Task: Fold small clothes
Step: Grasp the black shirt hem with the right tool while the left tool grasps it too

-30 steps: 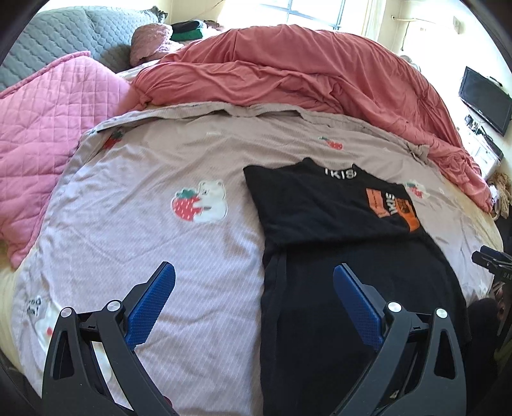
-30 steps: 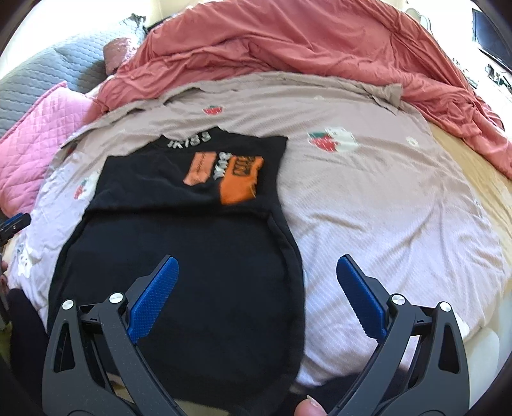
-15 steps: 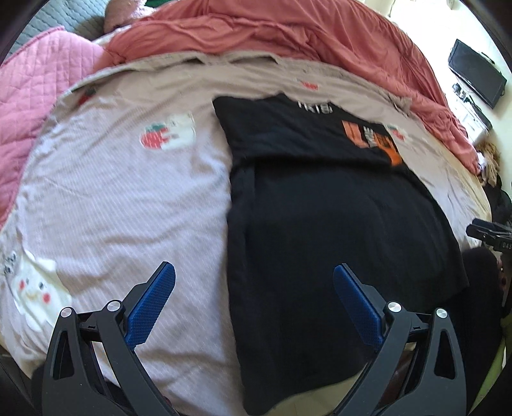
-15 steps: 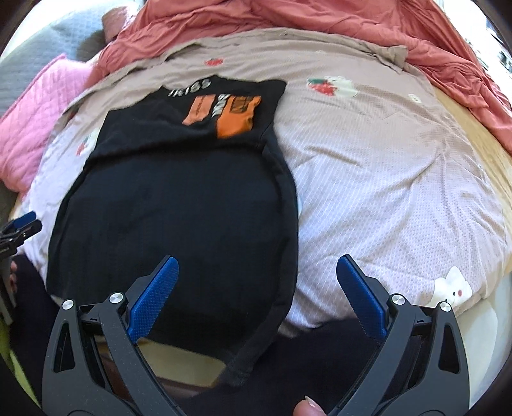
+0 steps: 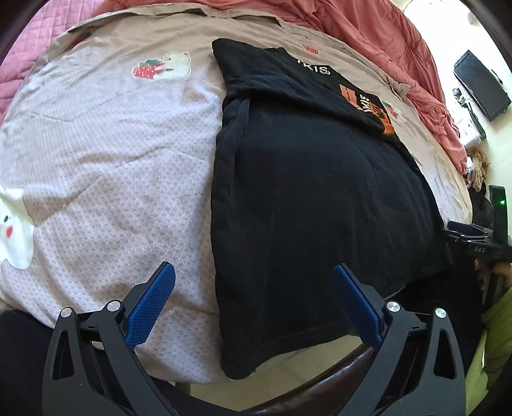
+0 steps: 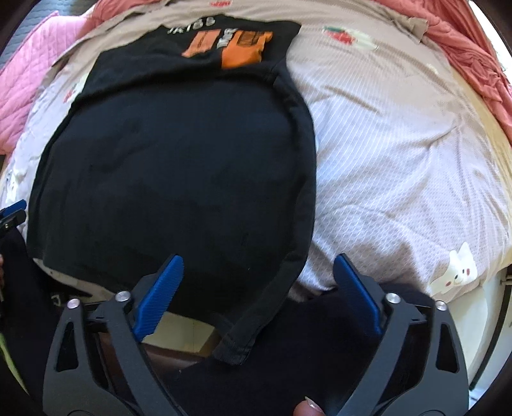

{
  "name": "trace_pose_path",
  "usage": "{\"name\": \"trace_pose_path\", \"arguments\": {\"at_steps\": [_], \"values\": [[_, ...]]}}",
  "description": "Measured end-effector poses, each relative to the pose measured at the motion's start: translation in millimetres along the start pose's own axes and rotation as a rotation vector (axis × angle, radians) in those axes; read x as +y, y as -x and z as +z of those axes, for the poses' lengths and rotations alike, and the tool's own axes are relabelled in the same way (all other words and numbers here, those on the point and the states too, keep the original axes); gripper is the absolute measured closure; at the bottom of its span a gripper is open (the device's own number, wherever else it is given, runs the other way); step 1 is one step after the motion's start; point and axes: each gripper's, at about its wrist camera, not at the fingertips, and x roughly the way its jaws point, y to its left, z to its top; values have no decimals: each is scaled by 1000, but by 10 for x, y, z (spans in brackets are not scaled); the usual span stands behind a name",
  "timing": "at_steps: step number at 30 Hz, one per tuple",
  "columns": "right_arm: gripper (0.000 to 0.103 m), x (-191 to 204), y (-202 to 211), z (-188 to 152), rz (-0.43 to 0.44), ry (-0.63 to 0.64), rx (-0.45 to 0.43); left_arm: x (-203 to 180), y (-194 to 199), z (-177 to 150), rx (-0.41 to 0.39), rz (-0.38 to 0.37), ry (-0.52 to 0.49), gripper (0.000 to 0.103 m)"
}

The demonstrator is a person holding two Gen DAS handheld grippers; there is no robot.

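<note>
- Black shirt lies flat on the bed, top part folded down so an orange print and white lettering show near the far end; the hem hangs over the bed's near edge.
- Fabric is matte, soft knit, with a thick seamed edge running down one side; in the right wrist view a narrow strip of that hem droops lowest, off the mattress.
- Left tongs: spread wide, nothing between the blue ribbed pads; tilted steeply down over the shirt's near left corner, one pad above the sheet, the other above black cloth.
- Right tongs: pointed almost straight down over the hanging hem; jaws wide but closing, the drooping strip sits between the pads, which are not touching it.
- A fingertip shows at the bottom of the right wrist view, behind the tongs.
- From the left wrist view the right tongs appear at the far right edge, just beside the shirt's other near corner.
- Sheet: pale lilac-beige, fine woven dot texture, lightly creased, with strawberry-and-bear patches.
- Beyond it, a rumpled coral duvet and a quilted pink cover.
- A dark screen stands off to the right of the bed.
</note>
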Motion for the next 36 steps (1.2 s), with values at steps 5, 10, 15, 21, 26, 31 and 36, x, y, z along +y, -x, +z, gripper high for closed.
{"name": "trace_pose_path", "arguments": {"at_steps": [5,10,15,21,26,31,36], "values": [[54,-16,-158,-32,61,0,81,-3,-45,-10,18,-2,1,11],[96,-78,-127,-57,124,-18,63,9,-12,-19,11,-12,10,15],[99,-99,143,-57,260,-5,-68,32,-9,-32,15,-11,20,19],[99,-368,479,83,361,-90,-253,38,-86,-44,48,-21,28,37],[99,-514,574,256,411,-156,-326,11,-206,-63,92,-38,39,47],[99,-552,546,363,419,-170,-343,-56,-270,-77,116,-30,28,45],[99,-554,439,412,423,-174,-352,-30,-295,-58,118,-51,57,51]]}}
